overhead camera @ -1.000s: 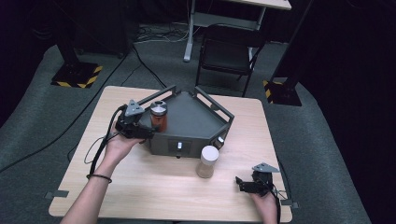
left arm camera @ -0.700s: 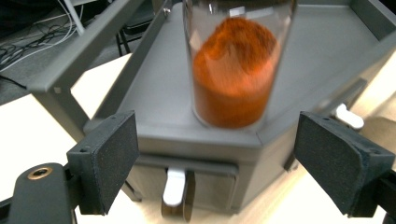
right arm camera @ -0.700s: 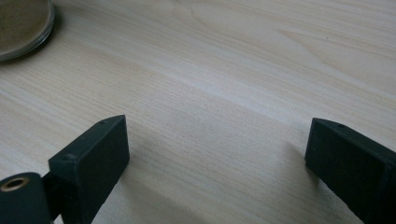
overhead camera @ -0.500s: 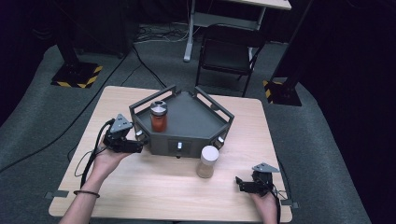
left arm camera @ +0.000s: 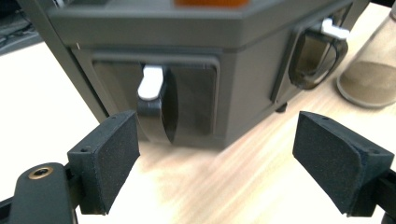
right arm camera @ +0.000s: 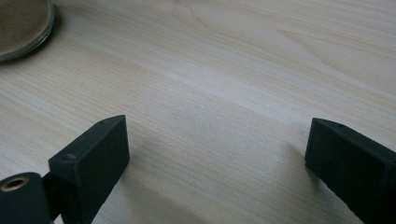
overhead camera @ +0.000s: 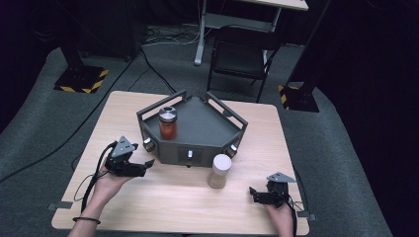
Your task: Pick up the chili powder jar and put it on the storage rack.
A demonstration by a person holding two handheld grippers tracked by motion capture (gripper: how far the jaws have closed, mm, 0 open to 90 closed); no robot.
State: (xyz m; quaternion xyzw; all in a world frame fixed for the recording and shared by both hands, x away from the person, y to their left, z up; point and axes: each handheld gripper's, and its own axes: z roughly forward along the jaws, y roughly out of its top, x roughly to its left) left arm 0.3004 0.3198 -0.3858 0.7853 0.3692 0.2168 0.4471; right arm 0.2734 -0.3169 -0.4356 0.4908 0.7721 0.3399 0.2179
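Jars split between tray and table: we see the red-filled jar [overhead camera: 167, 123] upright on the dark tray [overhead camera: 207, 129], the tan jar [overhead camera: 219, 171] upright on the table [overhead camera: 148, 207] just in front of it. Our left gripper [overhead camera: 146, 164] sits beside the tray's left front face, jaws spread, empty. Right gripper [overhead camera: 254, 193], spread and empty too, points at the tan jar to its left, so we judge it the nearer.
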